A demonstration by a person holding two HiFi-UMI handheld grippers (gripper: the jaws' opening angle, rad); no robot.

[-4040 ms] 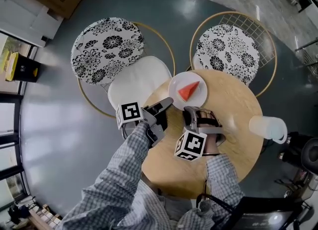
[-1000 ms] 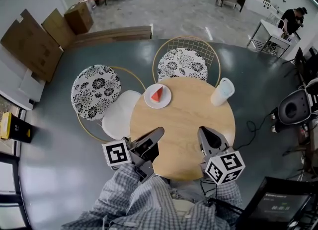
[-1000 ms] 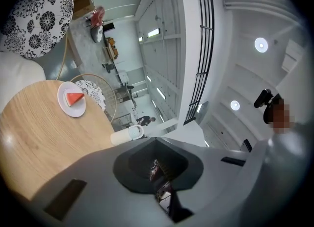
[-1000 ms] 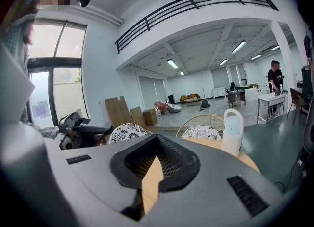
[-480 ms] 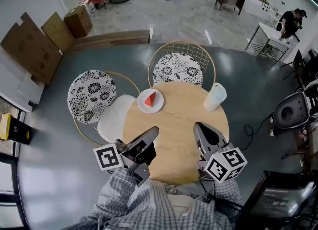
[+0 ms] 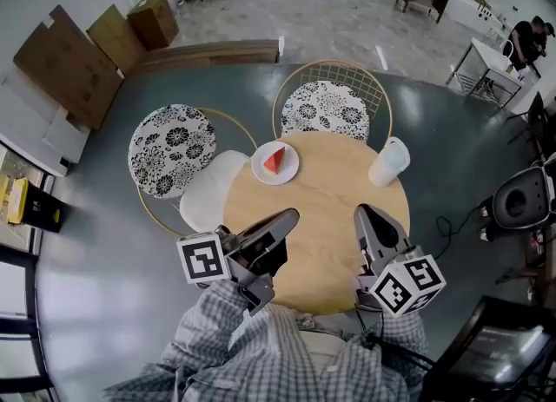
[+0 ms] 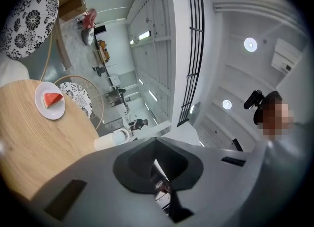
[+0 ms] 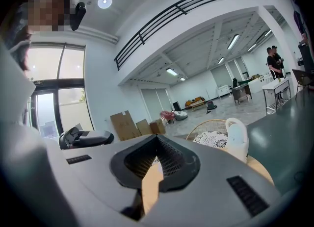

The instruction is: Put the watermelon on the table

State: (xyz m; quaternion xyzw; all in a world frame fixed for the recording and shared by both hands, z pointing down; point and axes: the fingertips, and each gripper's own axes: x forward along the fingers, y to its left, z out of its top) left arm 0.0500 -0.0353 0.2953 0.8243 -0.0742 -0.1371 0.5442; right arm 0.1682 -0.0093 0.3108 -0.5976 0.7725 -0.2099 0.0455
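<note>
Since the watermelon slice sits on its plate at the bench's 11 o'clock edge, it lies 12 o'clock of the left gripper, nearer than the right gripper; both fingers closed, empty.

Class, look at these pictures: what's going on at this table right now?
A person stands at a round table, holding a tool in each hand. The left tool and right tool are both shut and empty, hovering over the table's near edge. The watermelon lies on a plate at the table's far left, and neither tool touches it. A jug stands at the far right. So the watermelon looks to be already on the table.
</note>
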